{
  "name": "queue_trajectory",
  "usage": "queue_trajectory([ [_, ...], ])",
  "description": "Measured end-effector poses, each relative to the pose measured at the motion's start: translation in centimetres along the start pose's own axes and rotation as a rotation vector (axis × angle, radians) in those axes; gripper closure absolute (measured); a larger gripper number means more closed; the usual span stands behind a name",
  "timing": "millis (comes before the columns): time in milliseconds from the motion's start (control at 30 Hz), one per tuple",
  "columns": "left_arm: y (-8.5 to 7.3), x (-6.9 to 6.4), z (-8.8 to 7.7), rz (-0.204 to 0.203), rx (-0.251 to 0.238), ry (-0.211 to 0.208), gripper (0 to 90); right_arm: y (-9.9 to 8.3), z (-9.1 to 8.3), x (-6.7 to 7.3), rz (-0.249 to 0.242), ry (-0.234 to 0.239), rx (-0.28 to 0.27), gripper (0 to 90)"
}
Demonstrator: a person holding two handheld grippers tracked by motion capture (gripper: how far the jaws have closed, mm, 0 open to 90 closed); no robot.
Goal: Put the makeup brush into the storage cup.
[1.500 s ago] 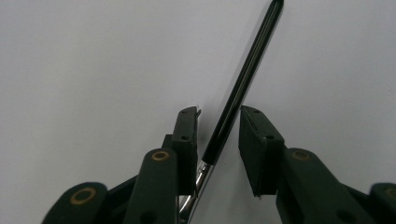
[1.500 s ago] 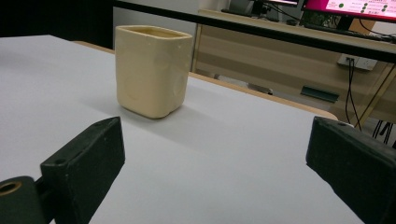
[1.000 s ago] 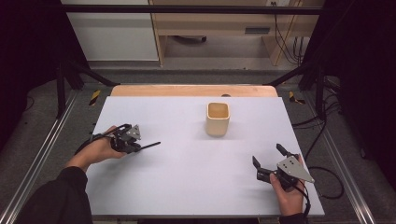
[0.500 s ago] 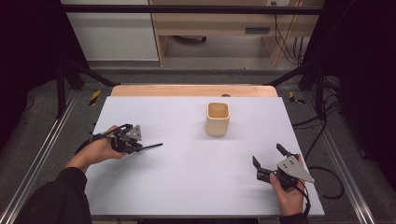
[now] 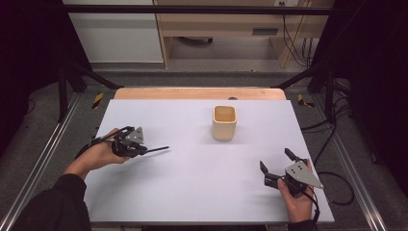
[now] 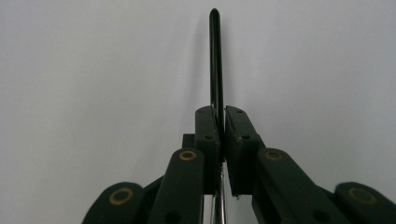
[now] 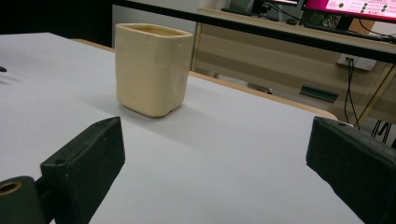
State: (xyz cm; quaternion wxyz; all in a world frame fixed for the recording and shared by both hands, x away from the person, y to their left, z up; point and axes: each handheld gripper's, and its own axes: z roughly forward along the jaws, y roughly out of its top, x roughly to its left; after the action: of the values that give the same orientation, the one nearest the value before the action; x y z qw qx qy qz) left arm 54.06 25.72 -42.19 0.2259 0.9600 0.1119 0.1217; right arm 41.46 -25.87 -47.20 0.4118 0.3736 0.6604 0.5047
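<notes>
The left gripper point(image 5: 144, 149), near the table's point(image 5: 192, 192) left edge, is clamped on a thin black rod point(image 6: 215, 60) pointing level toward the beige cup point(image 5: 224, 123) at the table's far middle. To seat it cleanly, the rod should tip upright before descending. The right gripper point(image 5: 278, 161), near the right front corner, stands wide apart, empty.

We see the left gripper point(image 5: 137, 149) clamping a black stick point(image 5: 156, 148); a cup point(image 5: 224, 122) stands far; the right gripper point(image 5: 277, 164) gapes near right.
</notes>
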Motion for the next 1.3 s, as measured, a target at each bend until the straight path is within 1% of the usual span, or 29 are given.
queue_trajectory([
  [67, 0.2, -0.2, -0.1, 0.006, -0.007, -0.009, 84.3, 0.0, 0.0, 0.1, -0.008, 0.001, 0.0, 4.6],
  [167, 0.8, -0.6, -0.1, 0.026, -0.013, -0.022, 84.2, 0.1, 0.1, 0.3, -0.018, 0.004, 0.005, 4.6],
  [233, 1.4, -0.7, -0.1, 0.044, -0.009, -0.023, 84.2, 0.2, 0.1, 0.4, -0.031, 0.008, 0.005, 4.6],
  [300, 2.1, -0.9, 0.0, 0.052, -0.023, -0.024, 84.3, 0.3, 0.2, 0.7, -0.04, 0.012, 0.004, 4.5],
  [333, 2.3, -1.0, 0.0, 0.06, -0.022, -0.025, 84.2, 0.7, 0.3, 1.2, -0.067, 0.023, 0.004, 4.5],
  [367, 2.6, -1.0, 0.1, 0.059, -0.029, -0.027, 84.2, 0.7, 0.3, 1.2, -0.067, 0.023, 0.004, 4.5],
  [433, 3.4, -1.2, 0.2, 0.071, -0.028, -0.034, 84.2, 1.1, 0.5, 2.0, -0.1, 0.03, 0.018, 4.6],
  [500, 4.1, -1.4, 0.4, 0.086, -0.024, -0.04, 84.2, 1.7, 0.9, 2.9, -0.151, 0.047, 0.034, 4.7],
  [533, 4.4, -1.5, 0.5, 0.087, -0.027, -0.04, 84.2, 2.2, 1.4, 4.2, -0.221, 0.068, 0.046, 4.6],
  [567, 4.8, -1.6, 0.6, 0.092, -0.027, -0.044, 84.2, 2.2, 1.4, 4.2, -0.221, 0.068, 0.046, 4.6],
  [600, 5.1, -1.7, 0.7, 0.092, -0.032, -0.043, 84.2, 2.5, 1.7, 5.0, -0.262, 0.081, 0.053, 4.6],
  [633, 5.4, -1.8, 0.8, 0.096, -0.033, -0.045, 84.2, 2.7, 1.9, 5.5, -0.287, 0.088, 0.058, 4.5],
  [667, 5.9, -2.0, 1.0, 0.102, -0.036, -0.047, 84.2, 3.2, 2.6, 7.1, -0.358, 0.122, 0.068, 4.0],
  [700, 6.1, -2.1, 1.0, 0.107, -0.037, -0.051, 84.2, 3.2, 2.6, 7.1, -0.358, 0.122, 0.068, 4.0],
  [733, 6.5, -2.2, 1.2, 0.11, -0.041, -0.052, 84.2, 3.4, 2.8, 7.6, -0.38, 0.131, 0.071, 4.0],
  [767, 6.8, -2.4, 1.3, 0.113, -0.042, -0.057, 84.2, 3.6, 3.1, 8.3, -0.407, 0.14, 0.069, 4.1],
  [833, 7.6, -2.6, 1.5, 0.123, -0.047, -0.061, 84.2, 4.0, 3.7, 9.5, -0.444, 0.168, 0.07, 4.2],
  [933, 8.7, -3.1, 1.9, 0.143, -0.054, -0.069, 84.2, 4.3, 4.6, 11.3, -0.498, 0.197, 0.071, 5.5],
  [1033, 9.6, -3.5, 2.2, 0.161, -0.058, -0.073, 84.2, 4.3, 5.2, 12.3, -0.532, 0.21, 0.067, 6.0],
  [1067, 9.8, -3.7, 2.3, 0.151, -0.069, -0.076, 84.2, 4.3, 5.4, 12.7, -0.536, 0.214, 0.067, 6.3],
  [1100, 10.1, -3.6, 2.4, 0.168, -0.058, -0.079, 84.2, 4.3, 5.5, 13.0, -0.545, 0.217, 0.065, 6.4],
  [1133, 10.3, -3.7, 2.5, 0.173, -0.059, -0.079, 84.2, 4.2, 5.5, 13.3, -0.545, 0.219, 0.069, 6.7],
  [1167, 10.5, -4.0, 2.6, 0.161, -0.073, -0.081, 84.2, 4.2, 5.6, 13.6, -0.559, 0.221, 0.067, 7.2],
  [1200, 10.8, -4.0, 2.7, 0.179, -0.061, -0.083, 84.2, 4.1, 5.7, 13.8, -0.565, 0.222, 0.069, 7.4],
  [1300, 11.3, -4.3, 3.0, 0.189, -0.058, -0.088, 84.2, 3.9, 5.9, 14.5, -0.601, 0.223, 0.07, 8.2],
])
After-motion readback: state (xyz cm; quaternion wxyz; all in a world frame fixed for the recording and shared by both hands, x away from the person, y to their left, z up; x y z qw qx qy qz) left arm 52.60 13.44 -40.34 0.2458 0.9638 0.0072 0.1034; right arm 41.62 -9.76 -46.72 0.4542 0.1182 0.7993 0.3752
